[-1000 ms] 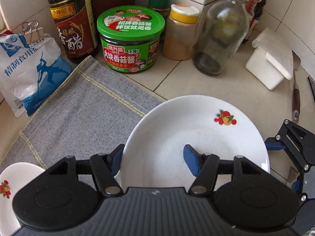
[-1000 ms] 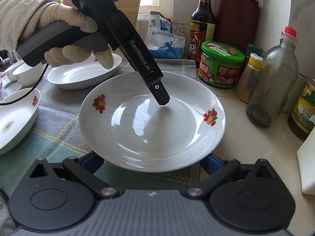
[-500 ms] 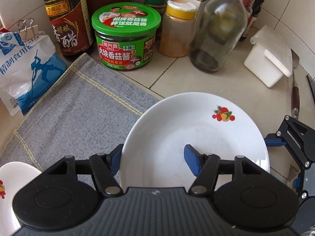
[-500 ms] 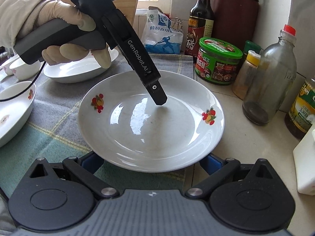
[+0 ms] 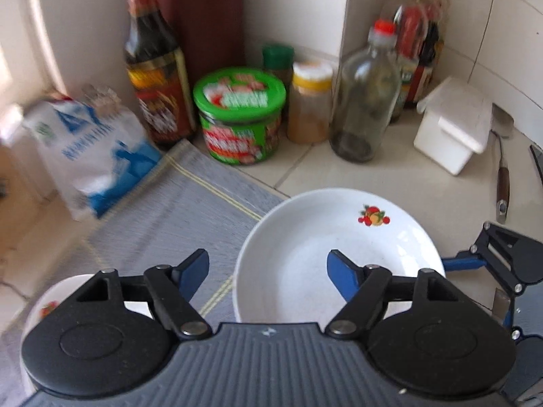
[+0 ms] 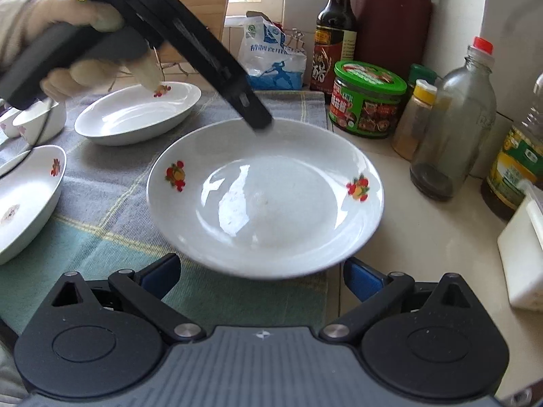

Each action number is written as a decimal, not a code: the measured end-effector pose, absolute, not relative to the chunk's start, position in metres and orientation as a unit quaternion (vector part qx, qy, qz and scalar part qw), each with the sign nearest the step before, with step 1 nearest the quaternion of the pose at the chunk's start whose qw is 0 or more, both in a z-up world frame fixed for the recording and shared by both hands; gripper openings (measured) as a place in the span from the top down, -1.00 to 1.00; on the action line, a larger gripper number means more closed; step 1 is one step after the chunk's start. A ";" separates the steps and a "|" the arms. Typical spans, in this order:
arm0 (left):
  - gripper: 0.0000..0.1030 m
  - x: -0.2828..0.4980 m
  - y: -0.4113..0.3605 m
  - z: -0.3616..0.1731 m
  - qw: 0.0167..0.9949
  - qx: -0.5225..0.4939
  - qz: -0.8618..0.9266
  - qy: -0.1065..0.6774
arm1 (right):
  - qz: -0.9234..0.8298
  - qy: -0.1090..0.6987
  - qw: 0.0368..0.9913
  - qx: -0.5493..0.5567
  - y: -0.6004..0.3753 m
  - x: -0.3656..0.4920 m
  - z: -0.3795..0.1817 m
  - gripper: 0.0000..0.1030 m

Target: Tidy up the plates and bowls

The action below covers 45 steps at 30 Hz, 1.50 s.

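White ceramic plate (image 6: 264, 196), fruit decals on the rim, sits at the right edge of the checked cloth (image 6: 101, 203), partly overhanging onto the bare tiled counter (image 6: 424, 237). Second plate (image 6: 135, 112) lies behind it toward the cloth's far left; another (image 6: 23, 203) at the cloth's left edge.

Left gripper (image 5: 268, 268): jaws have just been opening, now part-way apart, nothing gripped. The plate's left rim lies between the blue pads but clear of both. In the right wrist view its tip hangs over the plate's far rim.

Right gripper (image 6: 261, 276): jaws wide, empty. The plate's near rim sits just ahead of and between its fingers; contact cannot be confirmed.

Step, as judged: release of this plate just made; placement done. Next move likely calls for clearing the left tongs off the rim without dragging the plate, then fetching another dish for stacking.
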State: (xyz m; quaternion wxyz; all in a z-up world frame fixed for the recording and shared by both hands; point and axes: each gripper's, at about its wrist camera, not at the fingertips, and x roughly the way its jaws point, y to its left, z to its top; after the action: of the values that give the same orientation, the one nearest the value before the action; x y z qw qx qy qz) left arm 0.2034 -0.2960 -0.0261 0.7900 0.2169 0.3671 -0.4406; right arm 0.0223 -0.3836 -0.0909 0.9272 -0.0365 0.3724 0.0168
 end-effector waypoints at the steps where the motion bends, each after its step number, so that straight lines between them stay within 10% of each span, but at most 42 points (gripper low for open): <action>1: -0.54 0.195 -0.289 -0.022 0.799 0.213 -0.438 0.353 | 0.016 0.374 0.926 -0.036 -0.380 0.019 -0.091 -1.00; 28: -0.74 0.086 -0.048 0.009 0.901 0.081 -0.263 0.334 | 0.137 0.389 0.908 -0.066 -0.220 -0.033 -0.085 -1.00; 45: -0.74 0.093 -0.025 0.000 0.899 0.090 -0.225 0.365 | 0.212 0.373 0.898 -0.095 -0.190 -0.003 -0.094 -1.00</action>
State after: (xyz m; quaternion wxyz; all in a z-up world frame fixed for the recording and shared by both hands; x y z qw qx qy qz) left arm 0.0927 -0.0254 0.0005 0.8990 0.0898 0.3649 -0.2249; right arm -0.0034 -0.1896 -0.0943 0.8984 -0.0949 0.3728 0.2121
